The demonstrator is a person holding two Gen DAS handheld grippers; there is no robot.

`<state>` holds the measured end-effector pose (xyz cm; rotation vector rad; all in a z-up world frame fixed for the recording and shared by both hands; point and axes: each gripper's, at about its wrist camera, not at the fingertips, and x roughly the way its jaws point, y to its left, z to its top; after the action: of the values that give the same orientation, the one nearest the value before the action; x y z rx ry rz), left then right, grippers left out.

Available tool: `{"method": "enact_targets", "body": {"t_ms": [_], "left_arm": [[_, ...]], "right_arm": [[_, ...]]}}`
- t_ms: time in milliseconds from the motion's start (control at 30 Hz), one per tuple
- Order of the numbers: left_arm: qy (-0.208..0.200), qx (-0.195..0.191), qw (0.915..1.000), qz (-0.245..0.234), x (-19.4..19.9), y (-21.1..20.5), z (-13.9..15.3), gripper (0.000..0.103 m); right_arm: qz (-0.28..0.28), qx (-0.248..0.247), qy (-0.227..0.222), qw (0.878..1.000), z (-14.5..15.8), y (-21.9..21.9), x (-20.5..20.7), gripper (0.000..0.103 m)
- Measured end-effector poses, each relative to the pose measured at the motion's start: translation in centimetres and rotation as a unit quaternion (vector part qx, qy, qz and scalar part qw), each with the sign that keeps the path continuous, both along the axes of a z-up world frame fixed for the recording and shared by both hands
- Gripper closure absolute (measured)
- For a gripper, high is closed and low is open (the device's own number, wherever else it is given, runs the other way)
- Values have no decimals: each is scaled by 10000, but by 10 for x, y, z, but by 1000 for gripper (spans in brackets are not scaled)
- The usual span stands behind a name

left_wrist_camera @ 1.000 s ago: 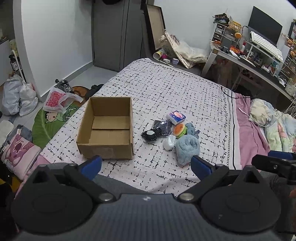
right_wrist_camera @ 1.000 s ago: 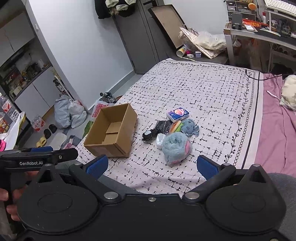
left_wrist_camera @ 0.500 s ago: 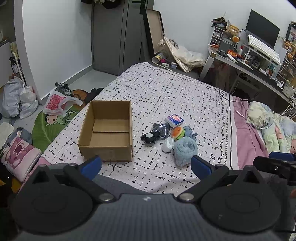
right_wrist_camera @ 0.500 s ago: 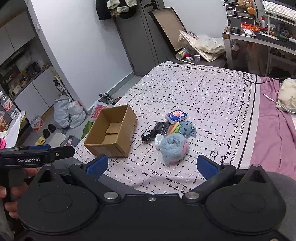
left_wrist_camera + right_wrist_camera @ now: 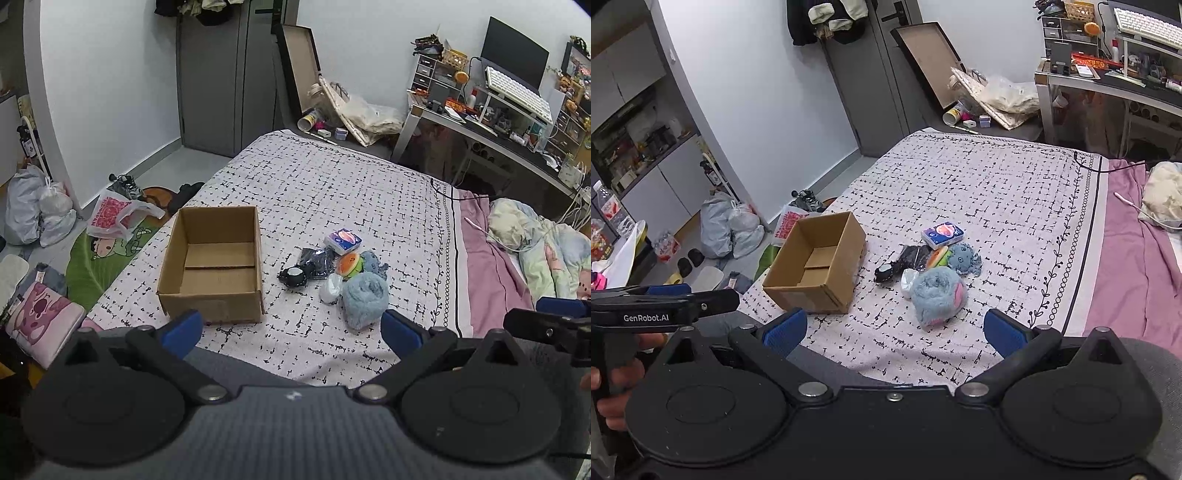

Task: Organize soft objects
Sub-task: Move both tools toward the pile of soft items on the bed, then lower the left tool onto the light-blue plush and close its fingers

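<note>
An empty cardboard box (image 5: 212, 266) (image 5: 816, 264) sits open on the patterned bedspread (image 5: 332, 184). To its right lies a pile of soft things: a fluffy blue plush (image 5: 365, 300) (image 5: 936, 295), a small blue octopus toy (image 5: 373, 260) (image 5: 962, 256), an orange-green plush (image 5: 349, 264), a white ball (image 5: 330, 290), a black item (image 5: 293, 275) and a tissue pack (image 5: 342, 240) (image 5: 942, 232). My left gripper (image 5: 291, 328) and right gripper (image 5: 894, 328) both hover open above the near bed edge, nothing between their blue fingers (image 5: 183, 326).
Bags (image 5: 37, 206) and a green mat (image 5: 107, 254) lie on the floor left of the bed. A pink sheet with a crumpled blanket (image 5: 535, 236) is on the right. A desk (image 5: 498, 125) with a monitor stands beyond. A hand (image 5: 613, 376) holds the left gripper.
Both cameras have pulled back and up a little, so the box and pile sit slightly farther off. Both grippers stay open and nothing on the bed has moved.
</note>
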<state>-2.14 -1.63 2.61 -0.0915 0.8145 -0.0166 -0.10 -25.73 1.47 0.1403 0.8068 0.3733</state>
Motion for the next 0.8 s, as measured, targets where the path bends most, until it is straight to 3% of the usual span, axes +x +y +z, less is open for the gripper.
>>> {"method": "enact_targets", "body": {"t_ms": [400, 800], "left_arm": [[11, 52, 10000, -45, 3, -11, -4, 1], [60, -33, 9999, -142, 34, -20, -19, 1]], "right_arm": [[-114, 150, 49, 9998, -9, -10, 6, 0], [-333, 414, 228, 9983, -30, -21, 32, 0]]}}
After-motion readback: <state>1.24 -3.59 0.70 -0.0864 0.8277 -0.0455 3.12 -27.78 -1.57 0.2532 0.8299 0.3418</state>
